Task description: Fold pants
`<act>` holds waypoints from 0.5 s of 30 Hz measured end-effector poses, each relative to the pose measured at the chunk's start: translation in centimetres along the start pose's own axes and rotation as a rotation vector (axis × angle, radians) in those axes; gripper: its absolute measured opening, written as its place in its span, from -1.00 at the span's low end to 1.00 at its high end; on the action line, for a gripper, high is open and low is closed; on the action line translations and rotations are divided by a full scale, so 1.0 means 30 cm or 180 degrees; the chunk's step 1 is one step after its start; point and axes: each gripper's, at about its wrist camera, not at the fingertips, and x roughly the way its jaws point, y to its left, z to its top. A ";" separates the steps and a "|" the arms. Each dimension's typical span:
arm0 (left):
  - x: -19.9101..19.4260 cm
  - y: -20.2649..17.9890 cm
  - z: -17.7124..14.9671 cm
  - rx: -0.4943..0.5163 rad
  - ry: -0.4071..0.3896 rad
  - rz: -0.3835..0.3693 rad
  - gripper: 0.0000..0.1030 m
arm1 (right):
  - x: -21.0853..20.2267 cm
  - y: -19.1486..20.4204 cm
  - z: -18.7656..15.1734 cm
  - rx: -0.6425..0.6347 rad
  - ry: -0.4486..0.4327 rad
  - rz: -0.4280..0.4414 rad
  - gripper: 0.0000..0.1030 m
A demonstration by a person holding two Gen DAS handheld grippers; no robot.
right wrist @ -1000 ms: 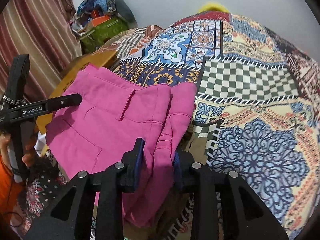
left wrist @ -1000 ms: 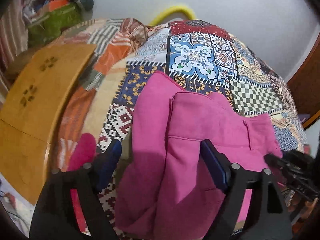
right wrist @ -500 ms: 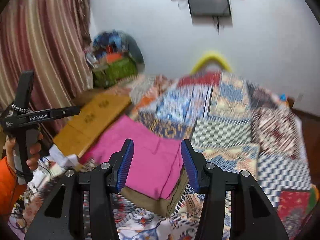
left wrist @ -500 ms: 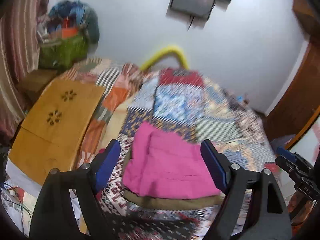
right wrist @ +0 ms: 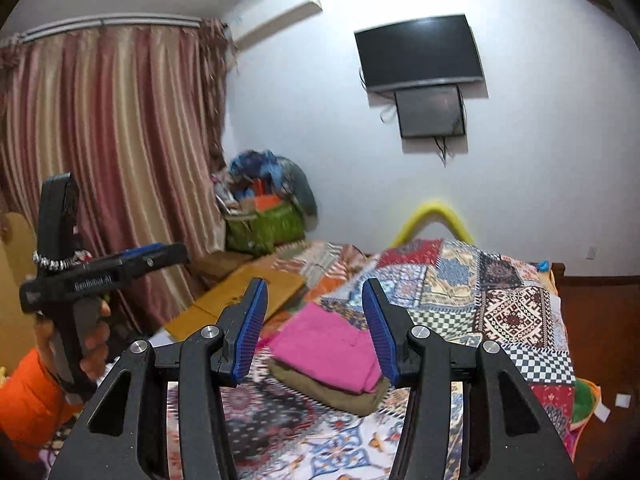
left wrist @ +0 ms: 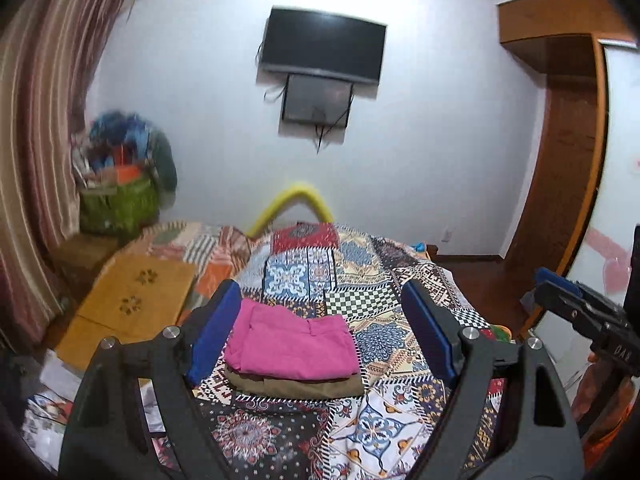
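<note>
The pink pants (left wrist: 292, 346) lie folded in a flat rectangle on top of a folded olive-brown garment (left wrist: 296, 386), on the patchwork bed cover (left wrist: 384, 304). My left gripper (left wrist: 320, 292) is held high and well back from the stack, open, with nothing between its blue pads. The right wrist view shows the same pink pants (right wrist: 328, 344) on the olive garment (right wrist: 332, 392). My right gripper (right wrist: 315, 286) is also raised and clear of them, open and empty. A hand in an orange sleeve (right wrist: 24, 396) holds the left gripper at the left edge of that view.
A wooden board (left wrist: 132, 300) lies at the bed's left edge. Behind it stands a green bag (left wrist: 116, 200) stuffed with clutter. A striped curtain (right wrist: 112, 152) hangs on the left, a TV (left wrist: 322, 46) on the far wall, and wooden cabinetry (left wrist: 560, 160) stands on the right.
The right gripper let go of the pink pants' edge and opened. Both grippers rose and drew back, so the pants shrank in view and now lie untouched on the stack.
</note>
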 end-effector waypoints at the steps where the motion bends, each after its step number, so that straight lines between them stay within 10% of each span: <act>1: -0.046 -0.025 -0.013 0.0034 -0.0052 0.0007 0.61 | -0.033 0.019 -0.007 -0.0015 -0.0048 0.0005 -0.11; 15: -0.362 -0.139 -0.204 0.0100 -0.0492 0.0287 0.86 | -0.220 0.094 -0.115 -0.0051 -0.0398 -0.0077 0.56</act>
